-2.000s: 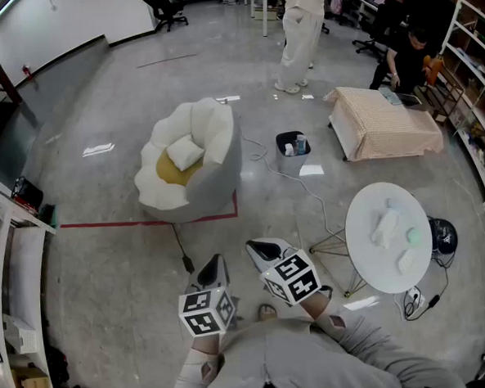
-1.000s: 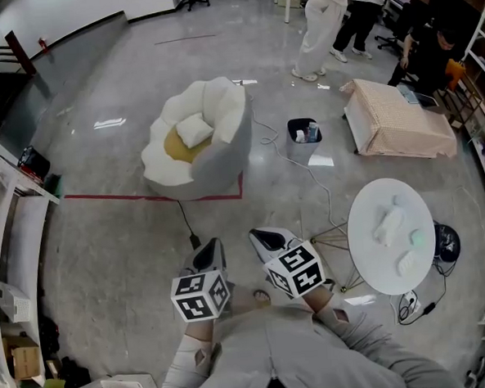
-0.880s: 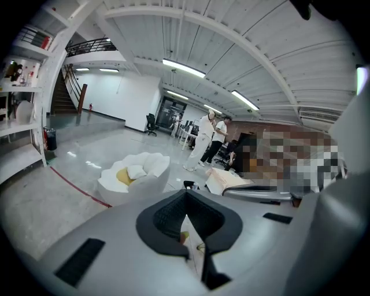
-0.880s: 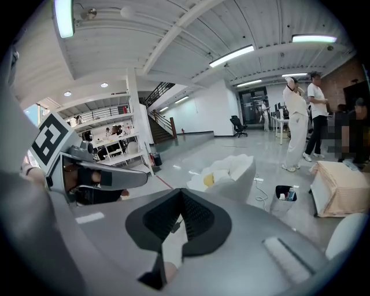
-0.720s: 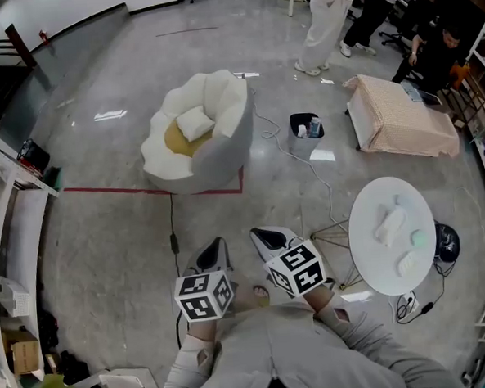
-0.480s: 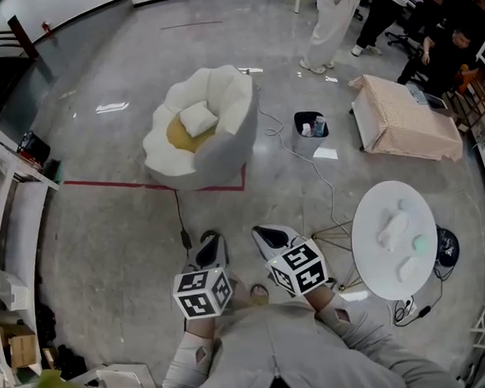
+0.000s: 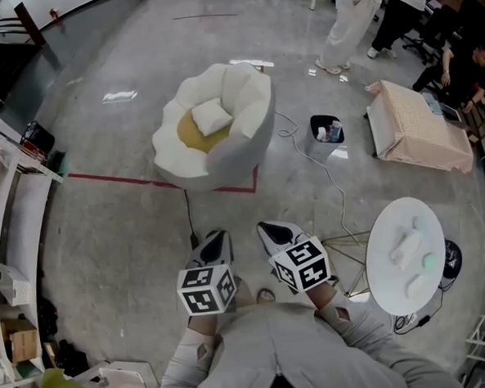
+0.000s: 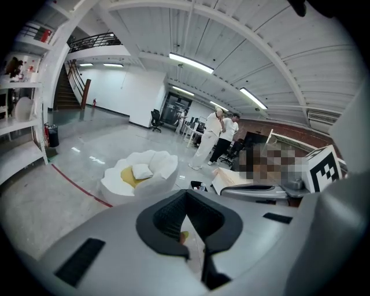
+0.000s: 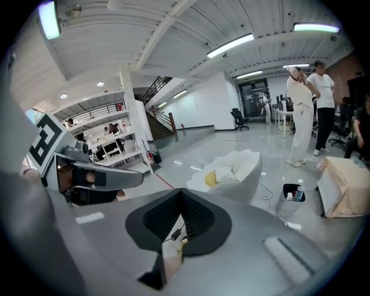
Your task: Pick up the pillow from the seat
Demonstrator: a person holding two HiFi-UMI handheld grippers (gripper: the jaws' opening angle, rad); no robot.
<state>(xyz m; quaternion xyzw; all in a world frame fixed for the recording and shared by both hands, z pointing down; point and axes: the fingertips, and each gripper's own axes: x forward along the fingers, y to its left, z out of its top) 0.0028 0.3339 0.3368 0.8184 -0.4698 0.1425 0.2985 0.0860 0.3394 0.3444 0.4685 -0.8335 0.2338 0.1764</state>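
A white pillow [image 7: 211,115] lies on the yellow seat cushion of a white petal-shaped armchair [image 7: 247,139] out on the floor, well ahead of me. Both grippers are held close to my body, far short of the chair. My left gripper [image 7: 213,247] and right gripper [image 7: 276,234] point toward it, jaws together and nothing in them. The left gripper view shows the pillow [image 8: 141,171] in the armchair [image 8: 156,180] beyond the left gripper [image 8: 188,231]. In the right gripper view the armchair [image 9: 245,170] stands past the right gripper [image 9: 176,231].
A red tape line [image 7: 110,179] and a black cable [image 7: 186,213] run in front of the chair. To the right are a small bin [image 7: 327,132], a beige covered block [image 7: 423,137] and a round white table [image 7: 406,253]. People [image 7: 355,18] stand at the back; shelves [image 7: 5,203] line the left.
The armchair and pillow have shifted right and slightly nearer in the head view as I walk. Both grippers stay shut in front of my body.
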